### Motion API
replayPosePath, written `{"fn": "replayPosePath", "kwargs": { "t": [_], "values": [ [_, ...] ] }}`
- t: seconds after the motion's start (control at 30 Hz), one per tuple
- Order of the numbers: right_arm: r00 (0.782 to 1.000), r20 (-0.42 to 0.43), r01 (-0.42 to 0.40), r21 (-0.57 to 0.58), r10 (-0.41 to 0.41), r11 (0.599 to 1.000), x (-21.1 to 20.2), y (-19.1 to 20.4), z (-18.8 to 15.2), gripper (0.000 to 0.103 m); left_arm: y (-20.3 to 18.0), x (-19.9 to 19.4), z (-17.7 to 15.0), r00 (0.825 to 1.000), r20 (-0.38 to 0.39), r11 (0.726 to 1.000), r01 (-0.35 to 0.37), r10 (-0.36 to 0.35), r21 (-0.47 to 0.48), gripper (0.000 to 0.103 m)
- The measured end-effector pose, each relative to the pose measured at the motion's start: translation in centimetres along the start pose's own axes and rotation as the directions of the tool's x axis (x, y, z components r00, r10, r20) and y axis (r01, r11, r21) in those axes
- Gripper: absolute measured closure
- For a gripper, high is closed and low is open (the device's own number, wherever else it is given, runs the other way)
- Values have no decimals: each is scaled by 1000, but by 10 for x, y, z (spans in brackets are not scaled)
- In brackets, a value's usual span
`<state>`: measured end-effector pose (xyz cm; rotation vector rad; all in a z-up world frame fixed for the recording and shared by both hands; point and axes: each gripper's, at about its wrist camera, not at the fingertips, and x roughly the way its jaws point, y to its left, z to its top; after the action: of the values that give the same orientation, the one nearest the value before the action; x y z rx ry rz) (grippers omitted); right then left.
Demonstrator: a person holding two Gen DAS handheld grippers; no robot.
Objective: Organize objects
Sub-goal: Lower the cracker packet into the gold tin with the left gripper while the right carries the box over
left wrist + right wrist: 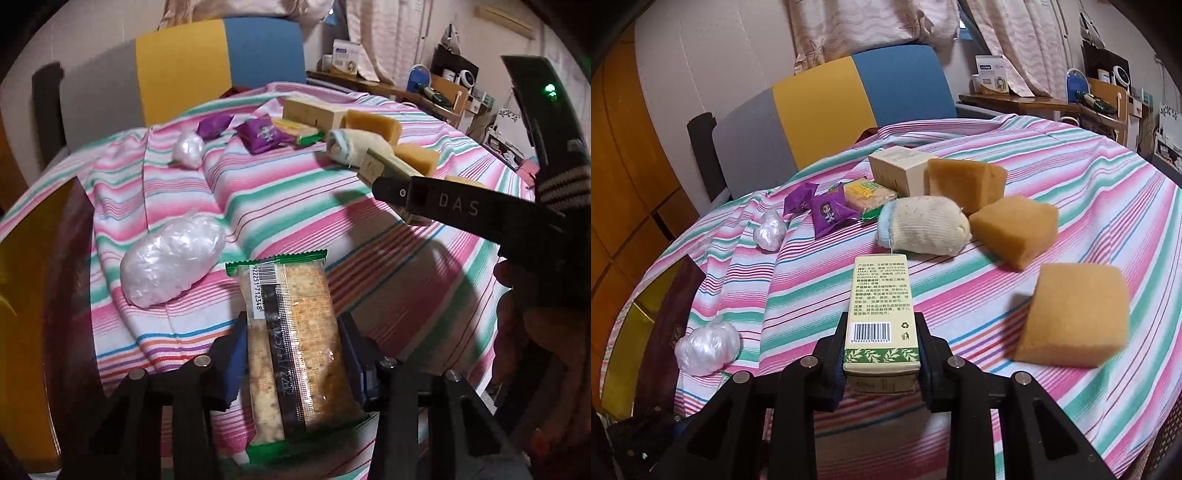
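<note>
A cracker packet [291, 339], clear wrap with green crimped ends and a barcode strip, lies lengthwise between the left fingers [236, 354], its far end sticking out past their tips. A tall cream box [882, 314] with printed text, a barcode and a leafy green band sits pinched between the right fingers [927, 354], reaching well beyond them. Ahead of those fingertips lies a rolled cream sock [925, 230] with a blue cuff; three tan sponge blocks [1075, 317] spread to its right (the nearest one blurred). Left of the sock are two purple sachets [831, 214], another cracker pack, and two crumpled white plastic balls [707, 347].
</note>
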<state>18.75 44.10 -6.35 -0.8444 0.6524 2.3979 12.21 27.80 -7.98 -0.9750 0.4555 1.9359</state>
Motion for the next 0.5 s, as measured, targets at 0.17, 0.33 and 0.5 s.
{"fn": "replayPosePath", "kwargs": {
  "t": [0.17,0.33,0.5],
  "values": [
    [1000,3,-24,15,24,1000,-6,2,0,73,18,-17,-2,998,28,994,60,-58,-91,59],
    [998,2,-64,7,64,998,-11,15,0,73,34,-52,-3,992,108,985,77,-61,-151,59],
    [994,0,-111,-23,111,994,-15,36,-1,73,67,-84,-1,985,172,969,62,-21,-240,59]
  ]
}}
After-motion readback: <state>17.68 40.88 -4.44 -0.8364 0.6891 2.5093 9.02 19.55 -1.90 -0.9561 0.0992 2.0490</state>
